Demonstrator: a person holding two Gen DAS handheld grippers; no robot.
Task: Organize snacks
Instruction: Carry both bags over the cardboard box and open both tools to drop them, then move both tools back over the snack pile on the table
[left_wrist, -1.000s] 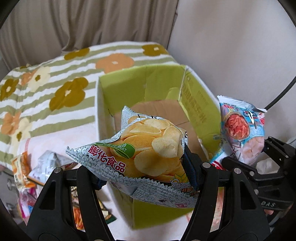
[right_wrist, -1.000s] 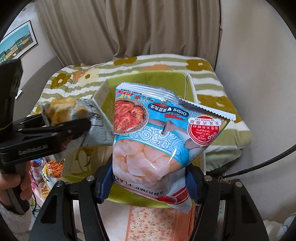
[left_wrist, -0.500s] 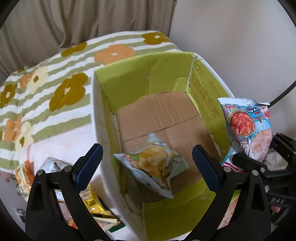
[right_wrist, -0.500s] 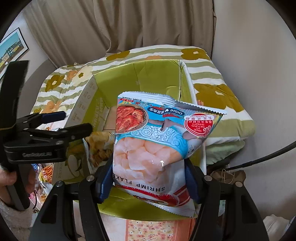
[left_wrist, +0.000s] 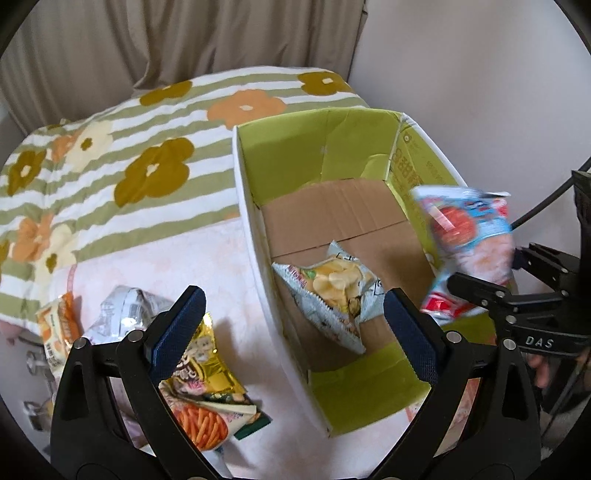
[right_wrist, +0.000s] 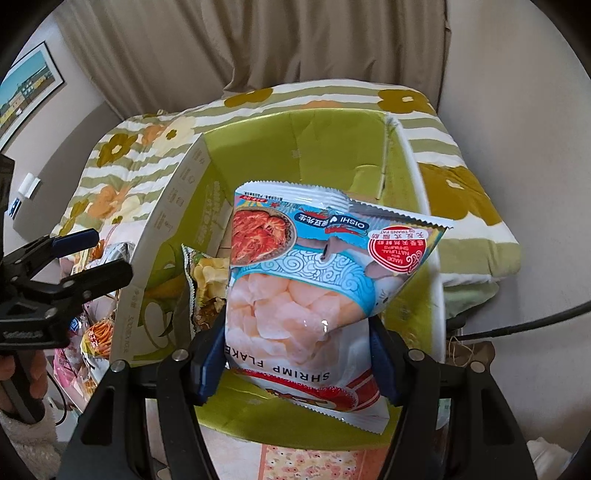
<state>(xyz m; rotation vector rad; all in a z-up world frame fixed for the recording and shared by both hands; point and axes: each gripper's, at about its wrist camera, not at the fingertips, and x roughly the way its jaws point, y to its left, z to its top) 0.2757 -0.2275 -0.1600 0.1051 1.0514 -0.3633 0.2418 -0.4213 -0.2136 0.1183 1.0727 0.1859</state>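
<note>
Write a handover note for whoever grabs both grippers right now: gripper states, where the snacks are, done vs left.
Left gripper: open, holding nothing, beside the box's left wall.
Right gripper: shut on the shrimp flakes bag, held over the green cardboard box.
Done: chips bag lies on the box floor, the only snack in there.
Left: drop the shrimp flakes in, then collect the loose packs on the pink cloth left of the box: gold bag, orange sticks pack, silver pack, orange pack.
</note>
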